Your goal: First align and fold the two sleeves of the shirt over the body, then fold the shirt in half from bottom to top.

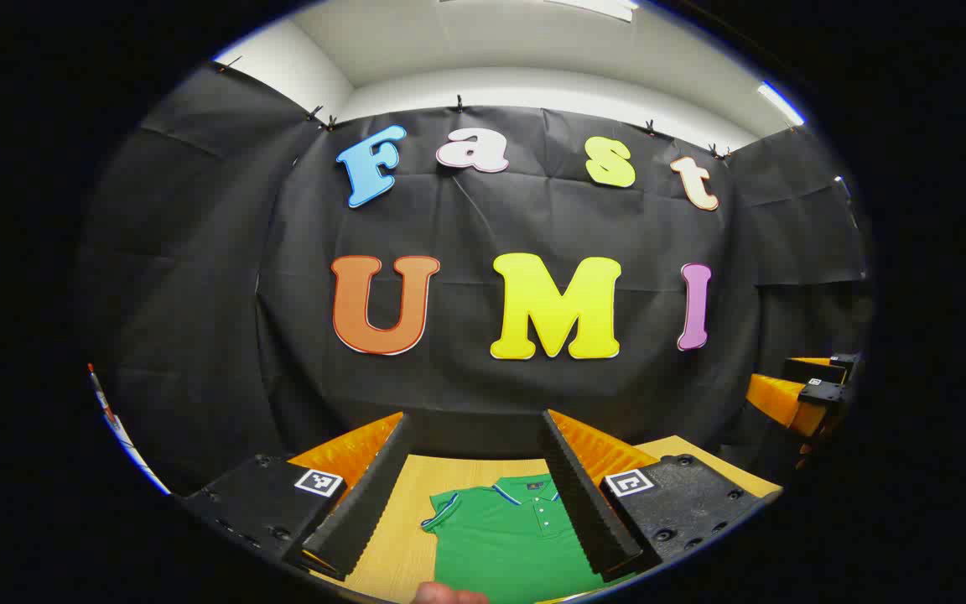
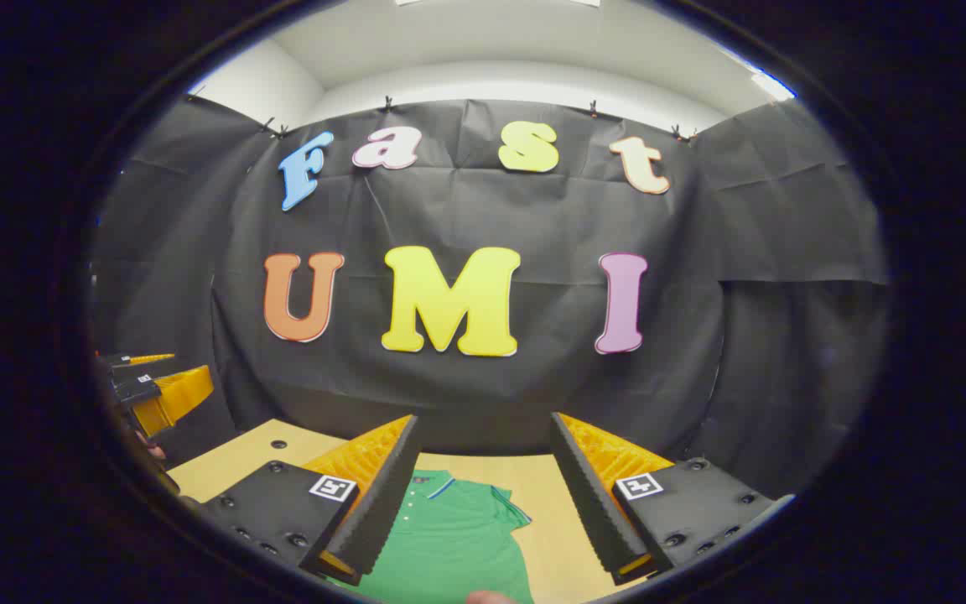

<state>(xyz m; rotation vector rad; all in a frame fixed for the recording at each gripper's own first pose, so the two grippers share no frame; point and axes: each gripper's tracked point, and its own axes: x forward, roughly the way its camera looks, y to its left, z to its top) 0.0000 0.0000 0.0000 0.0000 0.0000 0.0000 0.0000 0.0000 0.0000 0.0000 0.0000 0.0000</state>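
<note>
A green polo shirt (image 1: 506, 537) lies flat on the wooden table (image 1: 403, 512), collar toward the far wall, with a striped collar and button placket. In the left gripper view my left gripper (image 1: 475, 482) hangs open above it, its fingers spread wide over the shirt's left shoulder and collar. In the right gripper view the same shirt (image 2: 449, 537) lies below my right gripper (image 2: 483, 486), which is open too, over the shirt's right shoulder and short sleeve. Neither gripper touches the cloth. The lower part of the shirt is out of sight.
The table (image 2: 231, 461) runs up to the black cloth wall. The right gripper (image 1: 810, 394) shows at the right edge of the left gripper view, and the left gripper (image 2: 148, 386) at the left edge of the right gripper view. A fingertip (image 1: 448, 594) shows at the bottom.
</note>
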